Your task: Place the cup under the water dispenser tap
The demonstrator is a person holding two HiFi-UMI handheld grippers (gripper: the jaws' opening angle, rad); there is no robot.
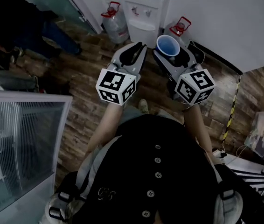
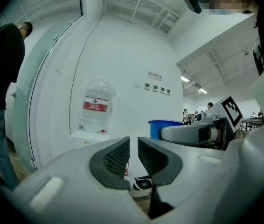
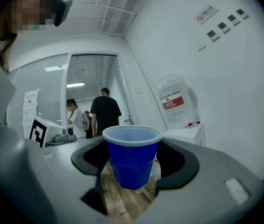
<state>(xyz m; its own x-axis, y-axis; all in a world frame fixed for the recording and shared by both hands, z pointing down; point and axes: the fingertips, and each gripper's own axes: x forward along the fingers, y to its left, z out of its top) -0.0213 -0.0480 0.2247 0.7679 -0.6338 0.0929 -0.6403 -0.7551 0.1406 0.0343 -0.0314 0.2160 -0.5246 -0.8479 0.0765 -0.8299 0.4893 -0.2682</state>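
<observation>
Blue cup [image 3: 132, 155] upright, mouth up, gripped by its sides between the wide-spread jaws of the right gripper [image 1: 173, 55], dark pads pressed on either flank. Held in the air over the wood floor [image 1: 85, 73], in front of the white dispenser [image 1: 143, 13] and a little to its right in the head view. Not yet under the taps [image 1: 141, 12], clearly apart from them. Left gripper [image 1: 134, 50] just beside the right one, likewise in front of the dispenser and pointing toward it. Jaws drawn almost together, only a thin slit between the ribbed pads, nothing in it. Marker cubes [image 1: 115, 85] on the near ends of both grippers, farther from the dispenser than the jaws. On top of the dispenser, a clear water bottle [image 2: 96, 111] with a red label, neck down. On the floor against the dispenser's left side, a second bottle [image 1: 114, 24] with a red handle. Against its right side, a third [image 1: 181, 31] of the same kind, partly behind the cup in the head view. White wall [image 1: 225, 22] running off to the right of the dispenser. Left of the dispenser, a glass partition and a doorway, with a person in a dark top [image 2: 1, 78] standing there, back turned. Low on the floor in front of the dispenser, a small white and dark thing [image 2: 142, 185] — too small to identify.
</observation>
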